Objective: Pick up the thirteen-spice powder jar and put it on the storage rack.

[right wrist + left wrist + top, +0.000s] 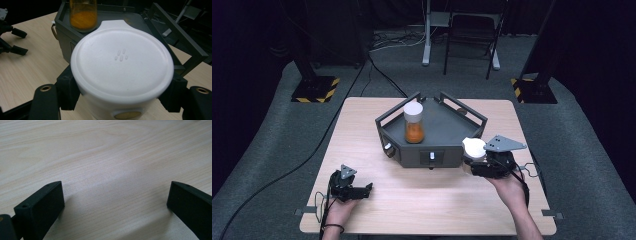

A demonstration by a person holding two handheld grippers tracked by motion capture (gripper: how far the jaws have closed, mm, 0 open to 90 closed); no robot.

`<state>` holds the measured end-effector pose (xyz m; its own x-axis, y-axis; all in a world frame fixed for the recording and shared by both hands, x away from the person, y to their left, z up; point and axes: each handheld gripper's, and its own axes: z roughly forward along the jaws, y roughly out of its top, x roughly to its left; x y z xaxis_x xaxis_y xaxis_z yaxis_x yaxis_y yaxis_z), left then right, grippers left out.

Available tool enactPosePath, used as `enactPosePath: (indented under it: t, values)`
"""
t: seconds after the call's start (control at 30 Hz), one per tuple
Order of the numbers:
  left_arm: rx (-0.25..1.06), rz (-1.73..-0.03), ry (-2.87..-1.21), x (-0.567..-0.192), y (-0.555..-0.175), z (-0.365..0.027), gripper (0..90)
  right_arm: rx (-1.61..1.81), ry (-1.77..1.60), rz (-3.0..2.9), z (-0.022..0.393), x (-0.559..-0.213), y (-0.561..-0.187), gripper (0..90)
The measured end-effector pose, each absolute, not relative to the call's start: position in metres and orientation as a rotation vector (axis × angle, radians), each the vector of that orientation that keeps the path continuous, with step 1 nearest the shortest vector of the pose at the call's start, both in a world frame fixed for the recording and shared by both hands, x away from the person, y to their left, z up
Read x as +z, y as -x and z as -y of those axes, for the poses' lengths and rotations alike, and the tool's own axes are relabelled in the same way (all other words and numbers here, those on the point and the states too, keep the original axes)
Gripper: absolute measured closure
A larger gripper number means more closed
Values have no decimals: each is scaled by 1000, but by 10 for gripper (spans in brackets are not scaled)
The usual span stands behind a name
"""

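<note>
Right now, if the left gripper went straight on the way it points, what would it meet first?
Probably nothing but the bare wooden table: the left gripper has open jaws aimed low across it. The grey tray sits farther off; whether it is in line is unclear.

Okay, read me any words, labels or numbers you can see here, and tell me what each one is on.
No readable text anywhere.
White lid of the jar held in the right tongs: four small raised bumps, no letters.
Gold sticker on that jar: cut off at the frame edge, unreadable.
Jar of orange powder in the grey tray: no label visible.
Floor bases: yellow-black hazard stripes, no words.
</note>
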<state>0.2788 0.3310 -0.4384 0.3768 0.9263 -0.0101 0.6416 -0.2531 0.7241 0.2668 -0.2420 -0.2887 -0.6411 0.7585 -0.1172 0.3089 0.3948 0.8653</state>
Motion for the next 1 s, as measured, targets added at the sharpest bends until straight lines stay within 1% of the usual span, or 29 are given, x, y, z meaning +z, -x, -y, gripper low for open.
enactPosePath:
  t: [0.63,1.0]
  values:
    - [565,-1347,-1992,-438,-279,-331,10,1128,-898,-2083,236,-263,-279,294]
    - [565,-1347,-1992,-438,-279,-331,9,1117,-880,-2070,227,-252,-292,294]
